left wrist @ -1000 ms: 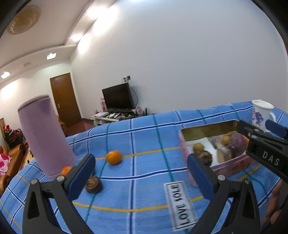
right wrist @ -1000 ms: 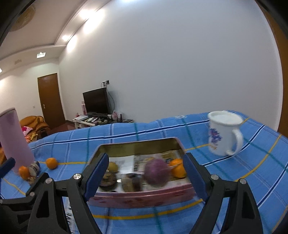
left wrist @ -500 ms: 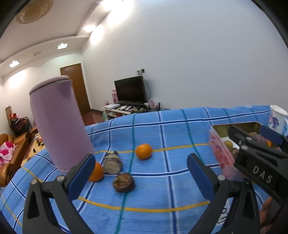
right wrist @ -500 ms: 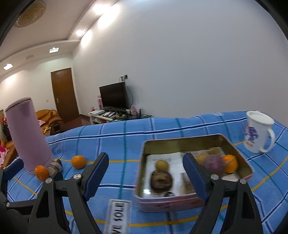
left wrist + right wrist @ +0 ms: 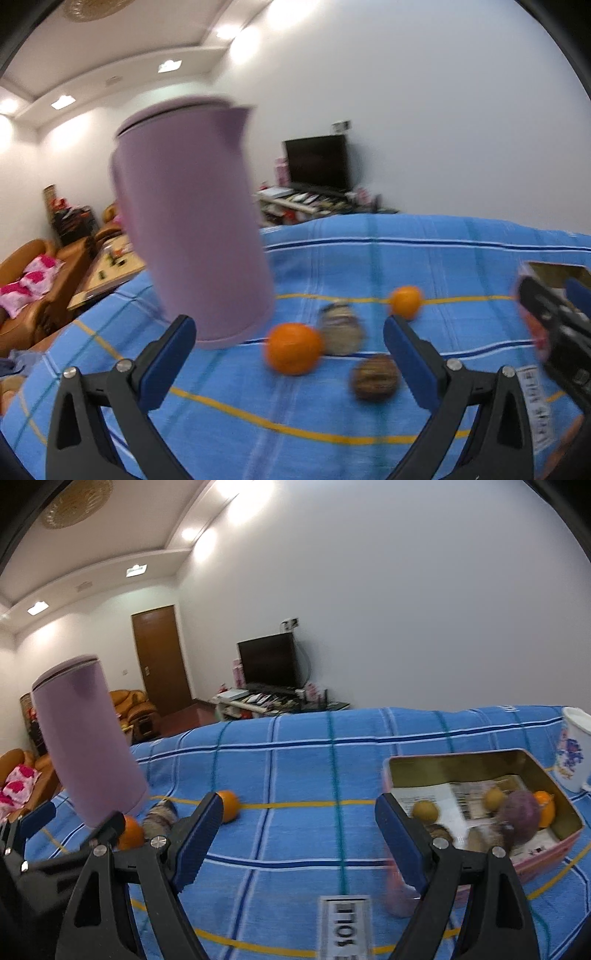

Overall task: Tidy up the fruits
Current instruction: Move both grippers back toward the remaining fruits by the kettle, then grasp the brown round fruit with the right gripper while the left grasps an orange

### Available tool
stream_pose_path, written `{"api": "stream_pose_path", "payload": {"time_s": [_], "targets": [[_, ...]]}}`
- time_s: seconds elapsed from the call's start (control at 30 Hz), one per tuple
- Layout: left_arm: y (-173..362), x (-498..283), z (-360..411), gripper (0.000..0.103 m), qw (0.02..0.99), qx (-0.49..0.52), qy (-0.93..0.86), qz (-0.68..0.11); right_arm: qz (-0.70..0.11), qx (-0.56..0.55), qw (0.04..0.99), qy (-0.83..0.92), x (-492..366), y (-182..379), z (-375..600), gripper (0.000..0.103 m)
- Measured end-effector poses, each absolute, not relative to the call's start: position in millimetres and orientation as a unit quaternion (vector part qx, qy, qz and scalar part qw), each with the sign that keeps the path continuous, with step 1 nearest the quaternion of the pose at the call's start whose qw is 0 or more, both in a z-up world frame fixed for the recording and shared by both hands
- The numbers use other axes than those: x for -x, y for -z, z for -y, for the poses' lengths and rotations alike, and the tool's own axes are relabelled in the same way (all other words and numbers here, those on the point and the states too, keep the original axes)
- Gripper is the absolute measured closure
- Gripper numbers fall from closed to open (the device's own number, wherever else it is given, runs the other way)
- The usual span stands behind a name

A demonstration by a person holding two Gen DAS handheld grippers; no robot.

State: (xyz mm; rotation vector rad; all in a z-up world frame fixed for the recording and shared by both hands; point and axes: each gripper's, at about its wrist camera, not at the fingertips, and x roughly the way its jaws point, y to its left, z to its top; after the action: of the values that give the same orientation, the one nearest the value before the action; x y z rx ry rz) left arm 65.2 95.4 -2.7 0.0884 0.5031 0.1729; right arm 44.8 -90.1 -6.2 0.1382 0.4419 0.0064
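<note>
The left gripper is spread wide, grasping nothing; the right gripper likewise gapes empty; right of the jug lie an orange, a striped fruit, a brown fruit and a second orange; farther right of the jug sits the tin, holding fruit.

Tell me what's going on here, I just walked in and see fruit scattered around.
A person holds two grippers over a blue checked cloth, sorting fruit into a tin box that already holds several pieces. Both the left gripper and the right gripper have their jaws open and empty. Beside the purple jug lie two oranges and two darker fruits, not yet picked up.
</note>
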Motion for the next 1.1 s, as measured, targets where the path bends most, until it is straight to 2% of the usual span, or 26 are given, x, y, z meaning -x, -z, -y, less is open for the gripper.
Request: {"api": "stream_pose_path", "payload": {"time_s": [0.13,0.27,0.5,0.53,0.6,0.7,0.87,0.93,1.1], "targets": [[11,-76,-132,0.0,0.951,-0.039,-0.146,-0.27,-0.237,-0.059,0.969,-0.033,-55,9,71,0.018],[19,-83,-162,0.0,0.938,0.006,-0.163,-0.305,-0.274,-0.035,0.958,-0.072,-69,14,47,0.018],[24,-89,-171,0.0,0.931,-0.003,-0.172,-0.321,-0.354,-0.024,0.923,-0.148,-94,34,10,0.019],[25,-90,-172,0.0,0.93,-0.005,-0.174,-0.324,-0.36,-0.016,0.92,-0.155,-97,35,5,0.021],[24,-91,-175,0.0,0.928,-0.007,-0.177,-0.328,-0.377,0.004,0.91,-0.17,-101,41,-8,0.036],[25,-91,-178,0.0,0.926,-0.012,-0.181,-0.332,-0.403,0.02,0.896,-0.185,-109,49,-21,0.048],[23,-92,-173,0.0,0.929,-0.017,-0.164,-0.333,-0.422,0.045,0.885,-0.193,-112,57,-34,0.053],[24,-93,-169,0.0,0.93,-0.019,-0.148,-0.335,-0.421,0.052,0.886,-0.187,-112,57,-35,0.061],[25,-93,-161,0.0,0.934,-0.023,-0.11,-0.34,-0.41,0.034,0.895,-0.175,-107,52,-17,0.061]]}}
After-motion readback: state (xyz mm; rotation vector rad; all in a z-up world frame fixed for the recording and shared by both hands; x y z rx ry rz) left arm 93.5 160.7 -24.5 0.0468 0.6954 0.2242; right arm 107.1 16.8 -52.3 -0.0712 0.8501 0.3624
